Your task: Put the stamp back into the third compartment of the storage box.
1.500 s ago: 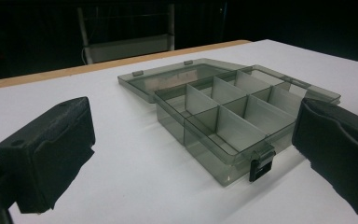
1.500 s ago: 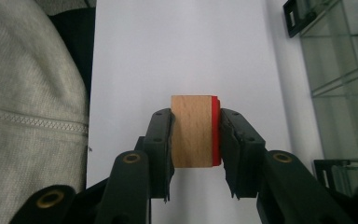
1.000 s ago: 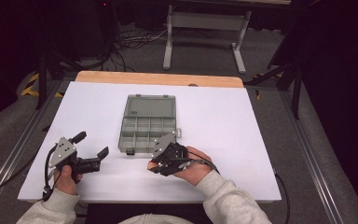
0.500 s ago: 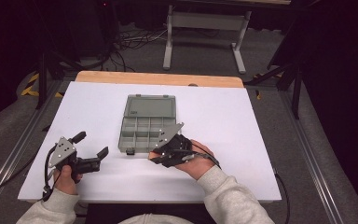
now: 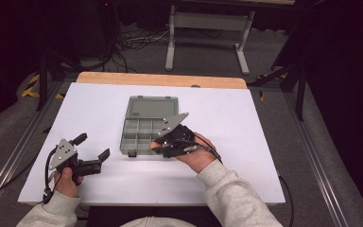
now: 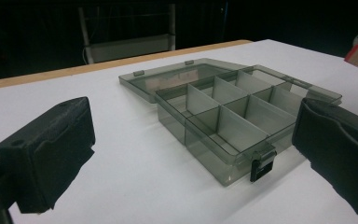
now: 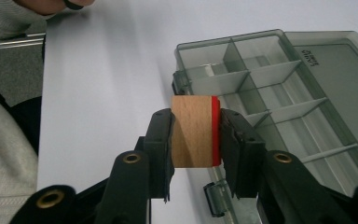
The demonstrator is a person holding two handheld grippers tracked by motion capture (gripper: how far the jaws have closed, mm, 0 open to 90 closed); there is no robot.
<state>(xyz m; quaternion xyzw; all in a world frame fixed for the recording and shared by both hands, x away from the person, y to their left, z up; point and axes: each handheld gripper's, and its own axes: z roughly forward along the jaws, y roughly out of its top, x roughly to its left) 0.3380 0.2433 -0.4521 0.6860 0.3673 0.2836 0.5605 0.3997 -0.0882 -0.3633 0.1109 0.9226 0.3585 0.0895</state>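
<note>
On the white table (image 5: pixel 246 156) lies a smoky grey compartment box (image 5: pixel 144 135), its lid (image 5: pixel 152 107) folded flat open on the far side and its dividers splitting the tray into small cells; a black latch (image 6: pixel 262 164) hangs at the near edge. At the box's near right corner, the right gripper (image 5: pixel 163 144) pinches a wooden block (image 7: pixel 193 131) with 1 red face between its 2 jaws, the red side against 1 pad; in the right gripper view the block sits over the box's front rim. Well to the left, near the table's front edge, the left gripper (image 5: pixel 93 147) rests in the left hand (image 5: pixel 66 179) with jaws spread wide apart, nothing between them, aimed toward the box
</note>
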